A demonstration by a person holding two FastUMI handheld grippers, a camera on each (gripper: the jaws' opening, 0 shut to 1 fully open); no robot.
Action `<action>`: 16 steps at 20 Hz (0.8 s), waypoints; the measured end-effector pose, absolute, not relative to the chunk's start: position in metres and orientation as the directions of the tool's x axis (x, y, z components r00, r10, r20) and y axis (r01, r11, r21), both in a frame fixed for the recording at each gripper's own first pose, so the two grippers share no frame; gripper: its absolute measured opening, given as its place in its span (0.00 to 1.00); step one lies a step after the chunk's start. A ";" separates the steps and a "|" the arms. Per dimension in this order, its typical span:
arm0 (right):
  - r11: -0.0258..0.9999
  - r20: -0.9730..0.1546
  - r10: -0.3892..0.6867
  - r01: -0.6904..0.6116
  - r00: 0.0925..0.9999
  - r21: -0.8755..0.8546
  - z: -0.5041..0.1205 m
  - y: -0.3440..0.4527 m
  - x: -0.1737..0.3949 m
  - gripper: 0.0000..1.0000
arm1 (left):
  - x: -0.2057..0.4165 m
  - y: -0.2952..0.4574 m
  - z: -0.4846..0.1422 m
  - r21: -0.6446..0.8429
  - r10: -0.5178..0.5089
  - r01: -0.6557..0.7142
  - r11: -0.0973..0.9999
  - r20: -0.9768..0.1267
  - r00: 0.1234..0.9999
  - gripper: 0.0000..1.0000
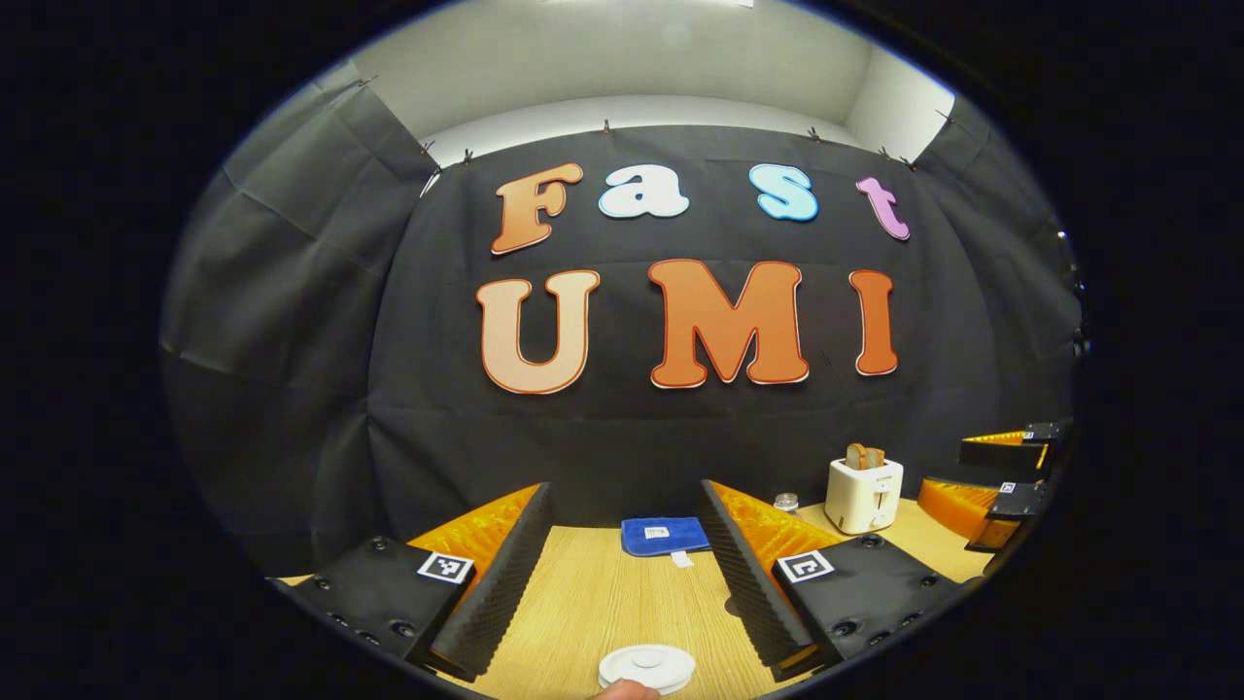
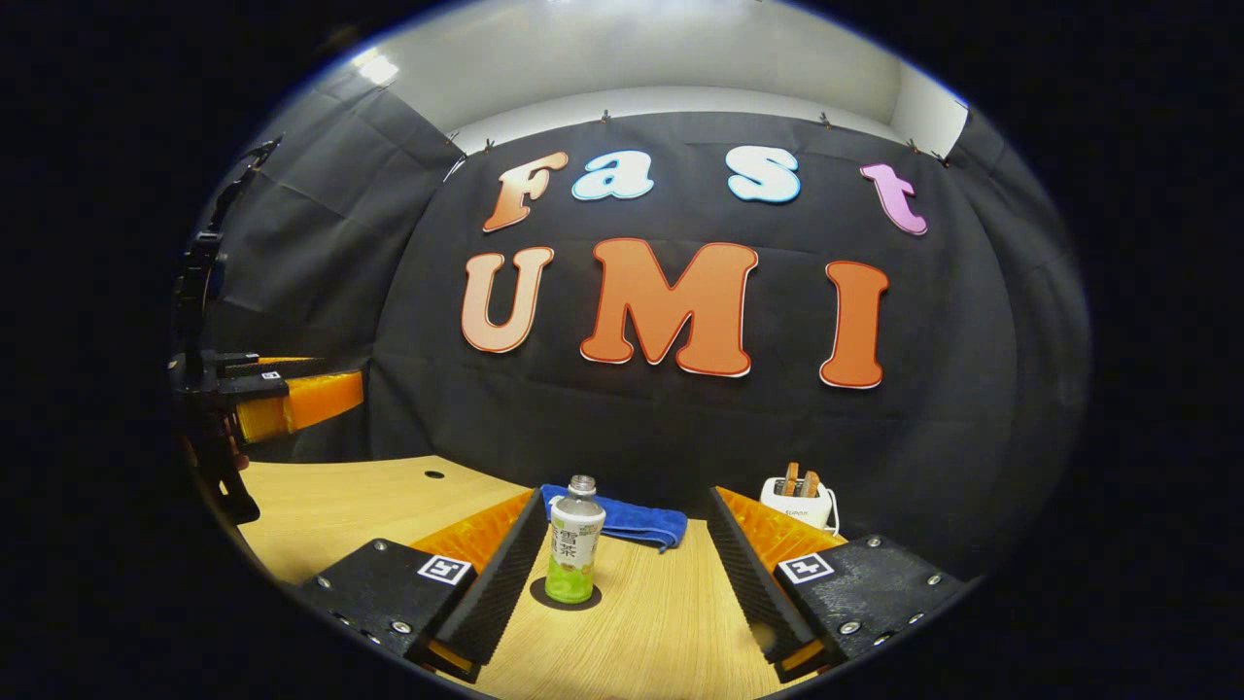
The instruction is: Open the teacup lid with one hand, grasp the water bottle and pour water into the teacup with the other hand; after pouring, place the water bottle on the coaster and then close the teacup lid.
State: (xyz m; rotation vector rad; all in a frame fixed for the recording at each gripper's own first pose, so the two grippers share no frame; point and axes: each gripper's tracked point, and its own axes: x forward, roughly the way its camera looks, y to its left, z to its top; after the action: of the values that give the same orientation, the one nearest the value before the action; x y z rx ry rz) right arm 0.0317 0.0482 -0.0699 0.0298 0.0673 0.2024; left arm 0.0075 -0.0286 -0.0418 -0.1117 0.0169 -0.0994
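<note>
The round white teacup lid sits low between the left gripper's wide, empty jaws. The clear plastic water bottle of green drink stands on a dark round coaster on the wooden worktop, so pouring looks done; the right gripper's jaws gape around it, touching nothing.

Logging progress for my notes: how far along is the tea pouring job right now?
Either untouched or finished; one moment can't settle it. The water bottle stands on its coaster, the teacup lid lies flat, and the left tool and right tool are open, holding nothing. If untouched, every step is left.
</note>
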 end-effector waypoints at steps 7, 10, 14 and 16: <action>0.986 -0.068 0.164 -0.163 0.984 0.012 -0.068 0.040 0.034 0.99 | 0.008 -0.030 -0.052 -0.125 -0.092 0.088 0.988 -0.027 0.995 0.96; 0.984 -0.070 0.178 -0.176 0.982 0.034 -0.066 0.042 0.032 0.98 | 0.008 -0.033 -0.057 -0.128 -0.101 0.096 0.987 -0.035 0.994 0.96; 0.985 -0.065 0.173 -0.171 0.983 0.034 -0.064 0.039 0.033 0.99 | 0.006 -0.035 -0.059 -0.112 -0.101 0.096 0.989 -0.040 0.994 0.96; 0.985 -0.072 0.173 -0.170 0.982 0.037 -0.066 0.038 0.033 0.99 | 0.006 -0.037 -0.060 -0.117 -0.103 0.097 0.988 -0.040 0.994 0.98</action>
State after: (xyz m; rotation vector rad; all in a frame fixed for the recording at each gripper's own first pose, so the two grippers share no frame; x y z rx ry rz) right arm 0.0334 0.0384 -0.0661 0.0307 0.0753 0.1726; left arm 0.0062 -0.0366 -0.0600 -0.1156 0.0463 -0.1004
